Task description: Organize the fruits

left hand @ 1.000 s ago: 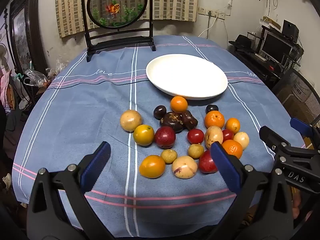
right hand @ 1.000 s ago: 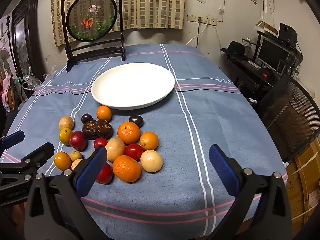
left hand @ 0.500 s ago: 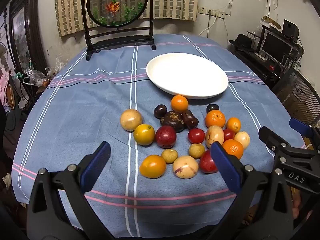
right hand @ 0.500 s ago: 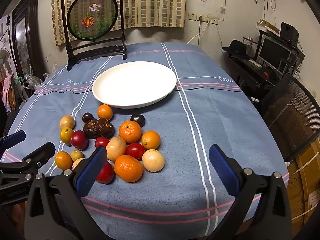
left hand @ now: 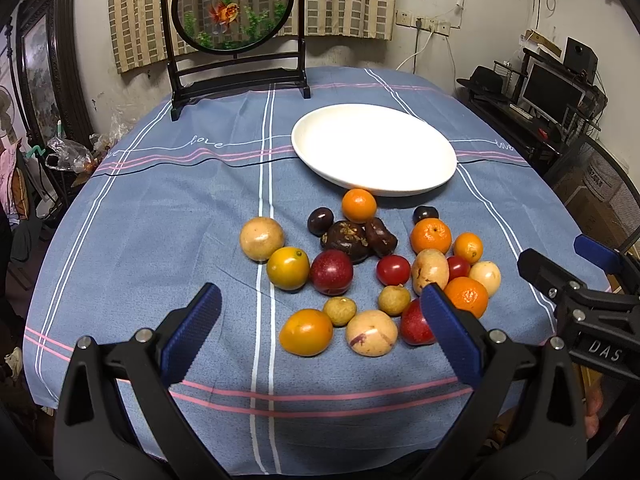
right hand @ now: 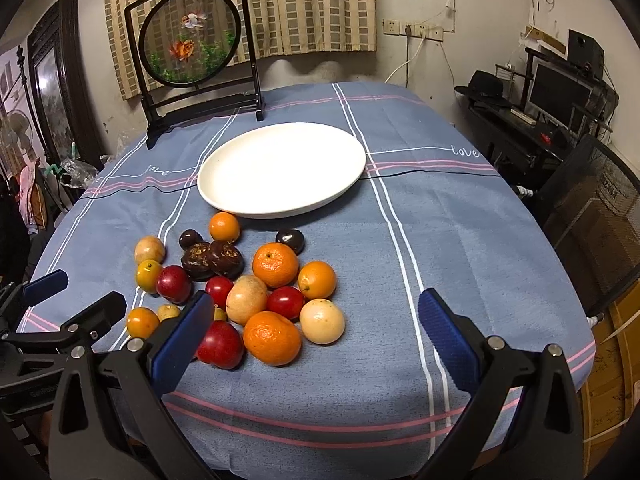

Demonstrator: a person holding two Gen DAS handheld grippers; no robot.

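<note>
Two pairs of black plastic tongs with ribbed blue pads are held at the lower edge of each frame, both spread wide with nothing between the pads: the left gripper [left hand: 320, 332] and the right gripper [right hand: 316, 334]. Against the frames of a second ago, the fruit is seen slightly lower in the right wrist view, so a small advance of that gripper toward the table is implied; no fruit is shifted and none is lifted. The task is therefore judged to be at its very start, with a first pick yet to be chosen.

Between and just beyond the pads, a loose cluster of small round fruits [left hand: 372, 268] is spread in the centre of the left frame and in the lower left of the right frame. Dimpled orange mandarins [right hand: 275, 265], glossy smooth red plums [right hand: 220, 345], pale matte tan fruits, yellow-orange citrus and wrinkled dark brown pieces are mixed there, many touching.

Above the cluster, a wide, shallow white ceramic plate [left hand: 436, 176] is seen with nothing on it, close beyond the farthest orange. Everything rests on a blue woven tablecloth [left hand: 160, 220] with pink and white stripes. At the upper left, a round goldfish screen in a black wooden stand [right hand: 192, 40] is set upright.
</note>
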